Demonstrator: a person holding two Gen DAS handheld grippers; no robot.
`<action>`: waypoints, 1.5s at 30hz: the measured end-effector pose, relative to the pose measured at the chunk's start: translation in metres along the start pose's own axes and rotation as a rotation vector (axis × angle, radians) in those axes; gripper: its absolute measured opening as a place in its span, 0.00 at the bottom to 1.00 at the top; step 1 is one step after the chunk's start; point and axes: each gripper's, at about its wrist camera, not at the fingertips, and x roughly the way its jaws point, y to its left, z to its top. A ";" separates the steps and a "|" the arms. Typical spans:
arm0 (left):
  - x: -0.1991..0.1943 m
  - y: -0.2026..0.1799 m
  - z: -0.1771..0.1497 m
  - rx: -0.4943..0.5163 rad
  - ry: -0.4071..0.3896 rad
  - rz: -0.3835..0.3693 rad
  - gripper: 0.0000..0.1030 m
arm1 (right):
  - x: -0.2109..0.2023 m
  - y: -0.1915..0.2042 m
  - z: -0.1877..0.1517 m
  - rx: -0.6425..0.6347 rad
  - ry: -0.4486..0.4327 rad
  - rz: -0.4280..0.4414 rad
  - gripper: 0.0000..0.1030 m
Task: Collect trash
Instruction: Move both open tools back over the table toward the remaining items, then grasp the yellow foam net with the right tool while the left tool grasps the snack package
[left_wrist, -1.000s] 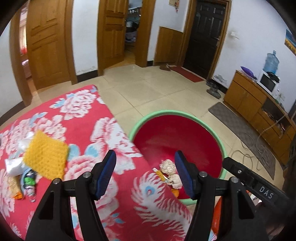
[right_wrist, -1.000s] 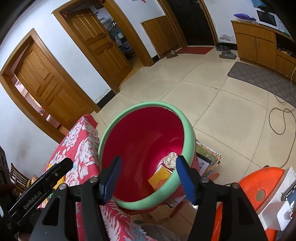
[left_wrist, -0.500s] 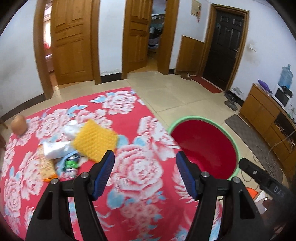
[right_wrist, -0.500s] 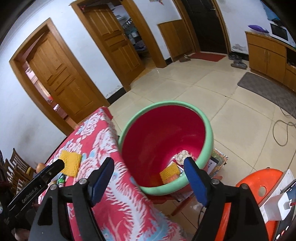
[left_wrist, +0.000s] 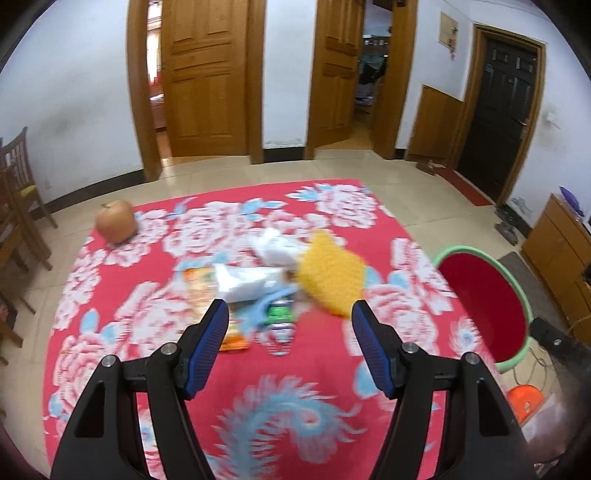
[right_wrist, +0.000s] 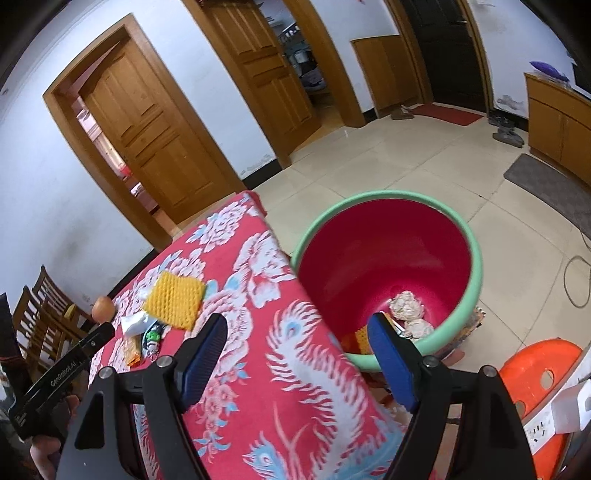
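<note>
I am steering the spread, empty left tool (left_wrist: 288, 328) squarely over the yellow mesh foam pad (left_wrist: 332, 277), right tool (right_wrist: 295, 347) likewise spread.

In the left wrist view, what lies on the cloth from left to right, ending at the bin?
Orange fruit → orange snack wrapper → green-labelled bottle → yellow mesh pad → red bin.

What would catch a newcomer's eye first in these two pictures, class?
The bright red floral tablecloth fills the view, with a heap of litter at its middle: a yellow mesh pad, white wrappers and a small green-labelled bottle. Beside the table's edge stands a big red tub with a green rim, crumpled paper already lying at its bottom. An orange-brown round fruit sits alone at the far corner.
</note>
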 end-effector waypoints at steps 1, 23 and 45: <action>0.002 0.009 0.000 -0.010 0.004 0.017 0.67 | 0.001 0.005 0.000 -0.009 0.002 0.003 0.78; 0.088 0.083 -0.007 -0.155 0.145 0.097 0.67 | 0.053 0.097 0.015 -0.203 0.098 0.060 0.79; 0.092 0.093 -0.015 -0.182 0.106 0.054 0.67 | 0.164 0.136 -0.004 -0.257 0.233 0.066 0.67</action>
